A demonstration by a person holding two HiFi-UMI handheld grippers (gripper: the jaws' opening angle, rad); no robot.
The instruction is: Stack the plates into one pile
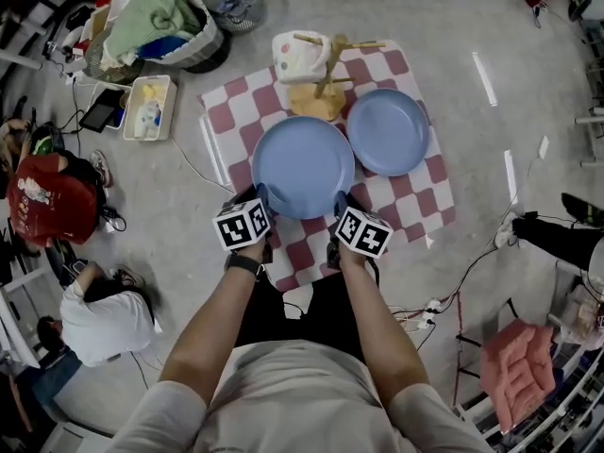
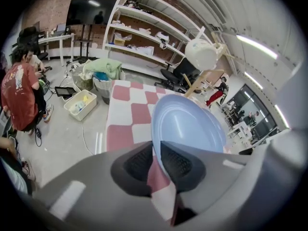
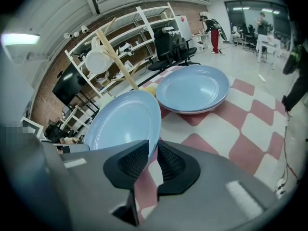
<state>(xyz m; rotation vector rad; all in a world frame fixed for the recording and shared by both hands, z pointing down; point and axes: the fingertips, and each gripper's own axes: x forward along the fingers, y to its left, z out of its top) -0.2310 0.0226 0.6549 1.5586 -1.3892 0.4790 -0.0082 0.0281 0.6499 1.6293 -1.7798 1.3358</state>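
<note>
Our left gripper (image 2: 158, 160) is clamped on the rim of the held plate (image 2: 187, 124), with the blue edge pinched between its ribbed pads. Our right gripper (image 3: 153, 159) grips the same rim a little further round, its jaws closed on the edge in the same way. From the head view we see the two grippers side by side at the plate's near edge, one at each lower corner.

The held plate is tilted, and its near side is clear of the checked cloth (image 1: 415, 196). We cannot tell whether its far edge touches the cloth. The second plate (image 1: 388, 131) lies flat on the cloth, just to the right of the held one and beyond it, with their rims close together. In the right gripper view a pale band shows under its blue rim. It may be a second plate beneath or only the underside, as the view is too coarse for us to say.

A wooden rack (image 1: 321, 92) stands at the cloth's far edge, just beyond both plates, with a white mug (image 1: 300, 57) hung on it. On the grey floor (image 1: 491, 26) to the left are a tub (image 1: 151, 107) and a basket (image 1: 165, 26) of laundry.
</note>
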